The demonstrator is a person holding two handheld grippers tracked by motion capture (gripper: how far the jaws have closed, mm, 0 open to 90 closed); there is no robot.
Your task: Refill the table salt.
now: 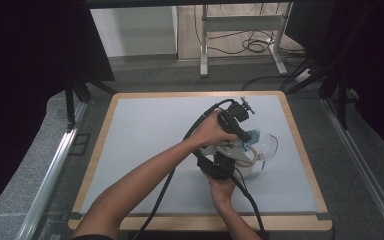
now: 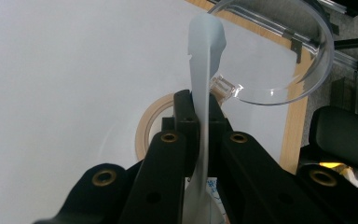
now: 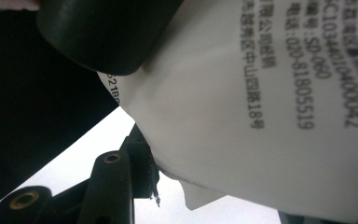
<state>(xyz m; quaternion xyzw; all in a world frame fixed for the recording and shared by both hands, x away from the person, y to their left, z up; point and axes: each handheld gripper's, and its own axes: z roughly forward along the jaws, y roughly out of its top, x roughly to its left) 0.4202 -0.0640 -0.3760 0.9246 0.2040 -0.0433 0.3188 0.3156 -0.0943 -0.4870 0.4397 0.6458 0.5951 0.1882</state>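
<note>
— Where were the two tongs?

— Both were over the right half of the surface (image 1: 145,130), very close together. The left tongs (image 2: 200,109) were clenched on a thin white strip (image 2: 205,60). The strip stood up between the jaws and rose above them.

— And the right tongs (image 3: 142,163)?

— I saw one black jaw pressed against a white packet (image 3: 261,116) with printed characters and numbers. The other jaw was hidden behind the packet, so I could not tell if they were clenched or released.

— What was around them?

— A clear plastic lid (image 2: 279,56) was just beyond the left tongs, touching the strip near its lower edge. Under it, a tan ring (image 2: 145,126) lay flat on the surface. In the high view the lid (image 1: 266,146) lay right of both hands, near the right edge of the surface.

— What stood in the way?

— In the right gripper view, a dark rounded part of the other gripper (image 3: 107,32) covered the top left and touched the packet. In the high view, the hands and cables hid the packet.
</note>
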